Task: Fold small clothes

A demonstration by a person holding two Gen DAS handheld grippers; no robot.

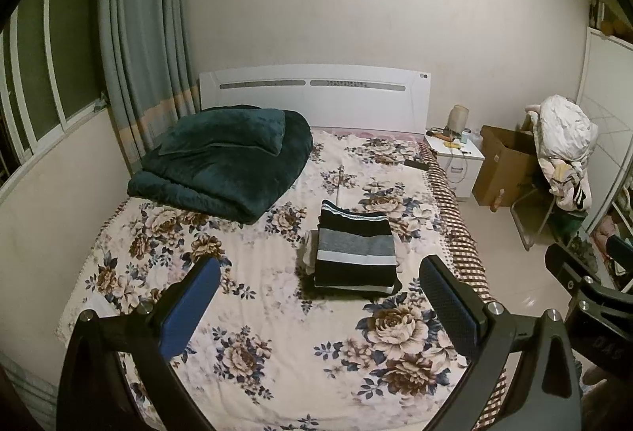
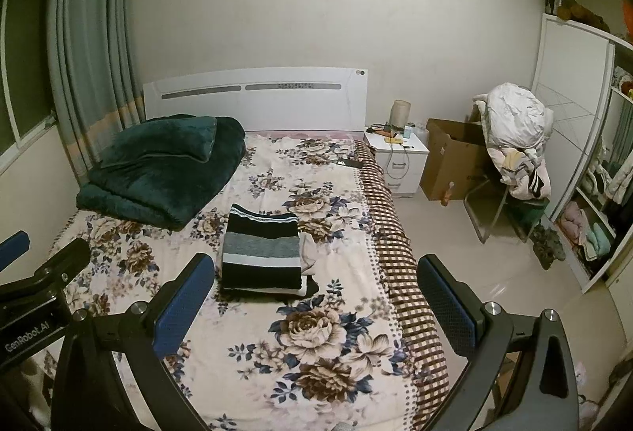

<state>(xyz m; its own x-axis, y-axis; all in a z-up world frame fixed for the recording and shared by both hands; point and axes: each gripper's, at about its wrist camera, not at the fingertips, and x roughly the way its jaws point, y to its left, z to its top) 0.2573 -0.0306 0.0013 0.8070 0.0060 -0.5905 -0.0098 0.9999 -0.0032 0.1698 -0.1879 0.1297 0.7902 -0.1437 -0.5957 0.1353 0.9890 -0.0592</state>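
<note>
Both grippers hang high above the floral-print bedsheet (image 1: 277, 352): left gripper (image 1: 320, 296) spread wide, nothing between its blue pads; right gripper (image 2: 316, 296) likewise spread and empty. The folded black-and-grey striped knit garment (image 2: 261, 249) lies mid-bed, just right of the dark green plush quilt (image 1: 221, 169).

Knit striped clothes (image 1: 354, 253), plush quilt (image 1: 221, 166) (velvety), glossy headboard (image 1: 316, 98)
</note>
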